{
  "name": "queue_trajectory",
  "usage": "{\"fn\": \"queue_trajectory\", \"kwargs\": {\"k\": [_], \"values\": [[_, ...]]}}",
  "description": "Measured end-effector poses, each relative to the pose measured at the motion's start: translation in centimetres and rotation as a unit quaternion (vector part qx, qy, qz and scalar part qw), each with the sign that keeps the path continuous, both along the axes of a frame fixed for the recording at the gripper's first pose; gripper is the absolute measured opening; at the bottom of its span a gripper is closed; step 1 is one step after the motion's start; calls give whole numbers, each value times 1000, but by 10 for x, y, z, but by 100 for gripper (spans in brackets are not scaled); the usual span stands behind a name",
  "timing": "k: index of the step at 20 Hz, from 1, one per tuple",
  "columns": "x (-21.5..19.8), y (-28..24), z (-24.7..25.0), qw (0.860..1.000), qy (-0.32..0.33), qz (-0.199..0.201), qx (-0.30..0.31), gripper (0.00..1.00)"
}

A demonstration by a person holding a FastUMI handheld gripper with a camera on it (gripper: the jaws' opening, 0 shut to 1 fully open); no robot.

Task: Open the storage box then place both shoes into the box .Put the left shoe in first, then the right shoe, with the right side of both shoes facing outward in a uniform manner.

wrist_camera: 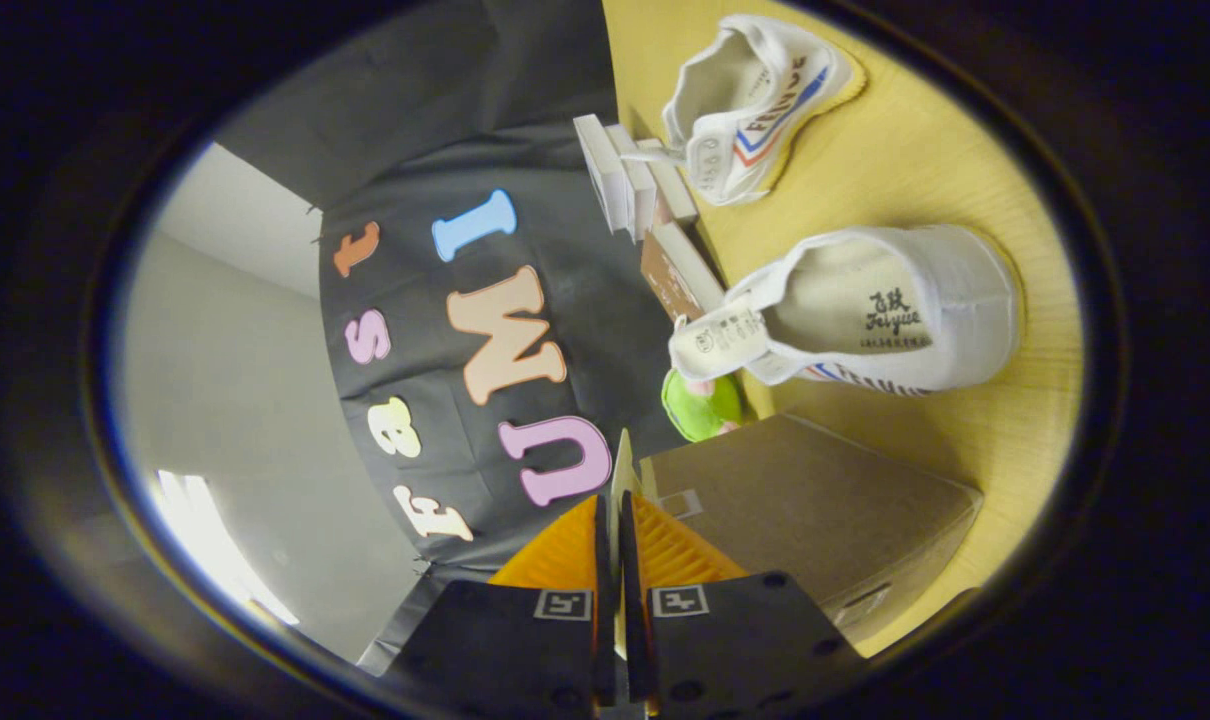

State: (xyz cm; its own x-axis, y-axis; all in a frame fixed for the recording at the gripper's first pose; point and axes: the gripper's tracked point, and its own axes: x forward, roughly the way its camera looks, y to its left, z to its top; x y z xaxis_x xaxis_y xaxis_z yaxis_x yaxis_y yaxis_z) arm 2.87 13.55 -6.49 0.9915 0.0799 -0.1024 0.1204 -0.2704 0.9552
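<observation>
We are pinching the brown cardboard storage box [815, 510] lid's thin edge [622, 470] with the claw [620, 500] closed on it; we should be lifting steadily, hinging it fully open.

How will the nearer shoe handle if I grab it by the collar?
The nearer shoe looks like thin canvas, so its collar will probably fold under a pinch. The rubber toe cap likely makes the front sag. The gripper looks shut on the flap of the box.
</observation>
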Motion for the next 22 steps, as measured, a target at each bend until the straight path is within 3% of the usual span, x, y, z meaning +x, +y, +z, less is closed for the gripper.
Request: {"fn": "queue_trajectory", "kwargs": {"k": [10, 16, 22], "values": [[19, 39, 111, 988, -84, 67, -110, 13], [32, 97, 162, 972, -130, 115, -160, 14], [25, 161, 182, 956, -168, 166, -176, 14]]}}
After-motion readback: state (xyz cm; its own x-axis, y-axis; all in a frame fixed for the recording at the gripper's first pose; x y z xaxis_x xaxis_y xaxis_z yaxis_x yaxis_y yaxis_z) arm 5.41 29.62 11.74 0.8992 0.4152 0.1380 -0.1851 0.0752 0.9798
